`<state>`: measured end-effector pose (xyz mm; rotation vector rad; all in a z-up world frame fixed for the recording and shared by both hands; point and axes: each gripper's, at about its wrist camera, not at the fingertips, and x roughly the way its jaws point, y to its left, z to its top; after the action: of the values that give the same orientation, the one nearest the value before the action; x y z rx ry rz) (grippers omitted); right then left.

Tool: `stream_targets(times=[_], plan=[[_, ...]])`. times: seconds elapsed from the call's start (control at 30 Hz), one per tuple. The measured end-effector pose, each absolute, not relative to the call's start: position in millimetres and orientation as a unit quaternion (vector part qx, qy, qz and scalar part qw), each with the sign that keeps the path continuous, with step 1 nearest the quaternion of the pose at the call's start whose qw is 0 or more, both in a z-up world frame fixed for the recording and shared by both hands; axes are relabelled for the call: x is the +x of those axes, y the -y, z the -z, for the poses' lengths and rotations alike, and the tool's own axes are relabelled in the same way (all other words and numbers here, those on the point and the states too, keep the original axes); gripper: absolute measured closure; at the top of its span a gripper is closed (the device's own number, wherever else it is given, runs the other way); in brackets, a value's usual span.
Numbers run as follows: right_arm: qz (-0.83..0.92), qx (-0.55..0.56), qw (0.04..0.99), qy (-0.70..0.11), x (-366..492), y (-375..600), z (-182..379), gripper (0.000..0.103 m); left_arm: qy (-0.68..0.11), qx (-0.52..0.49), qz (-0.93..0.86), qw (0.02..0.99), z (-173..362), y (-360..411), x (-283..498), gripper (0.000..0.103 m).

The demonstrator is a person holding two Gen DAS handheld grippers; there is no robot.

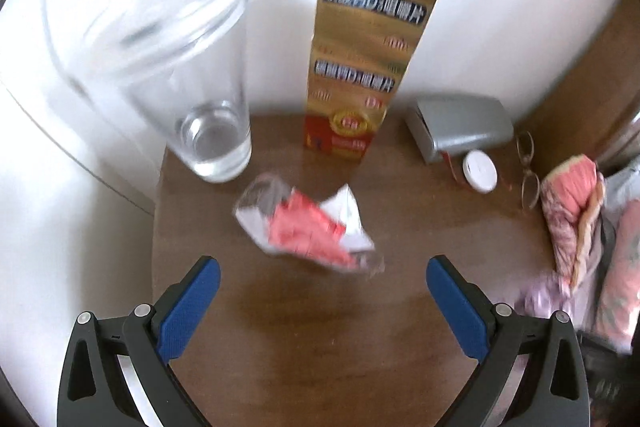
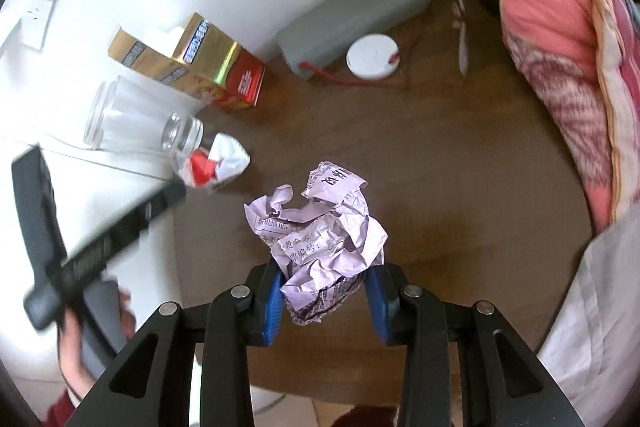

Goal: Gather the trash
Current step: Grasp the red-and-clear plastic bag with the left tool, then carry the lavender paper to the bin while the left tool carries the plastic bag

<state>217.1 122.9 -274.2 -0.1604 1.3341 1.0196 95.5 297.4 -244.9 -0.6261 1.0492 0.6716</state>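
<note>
A crumpled red-and-white wrapper lies on the brown wooden table, just beyond the fingertips of my left gripper. That gripper is open wide with nothing between its blue pads. In the right wrist view the same wrapper lies beside the base of a glass. My right gripper is shut on a crumpled ball of pale printed paper, held above the table. At the left of that view, the left gripper's black frame shows blurred, with a hand on it.
A clear drinking glass stands left of the wrapper, and a tall gold-and-red box stands behind it against the white wall. A grey case, a white round disc and spectacles lie at the right. Pink bedding borders the table's right edge.
</note>
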Motion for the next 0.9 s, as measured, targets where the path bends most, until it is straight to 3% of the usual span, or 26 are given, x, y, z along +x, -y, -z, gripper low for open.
stream_targets(times=[0.33, 0.37, 0.47, 0.9], plan=[[-0.467, -0.063, 0.647, -0.6, 209.7, -97.1, 265.2, 0.068, -0.499, -0.284, -0.345, 0.742, 280.4, -313.5, 115.1, 0.001], [-0.468, -0.062, 0.646, -0.6, 208.1, -94.9, 264.0, 0.068, -0.498, -0.288, -0.344, 0.742, 282.9, -313.8, 116.0, 0.007], [-0.471, -0.055, 0.638, -0.606, 203.5, -91.2, 265.0, 0.068, -0.499, -0.31, -0.343, 0.733, 291.6, -320.0, 115.3, 0.05], [-0.483, -0.038, 0.627, -0.611, 192.5, -77.5, 264.3, 0.068, -0.49, -0.317, -0.312, 0.75, 268.1, -276.2, 78.5, 0.058]])
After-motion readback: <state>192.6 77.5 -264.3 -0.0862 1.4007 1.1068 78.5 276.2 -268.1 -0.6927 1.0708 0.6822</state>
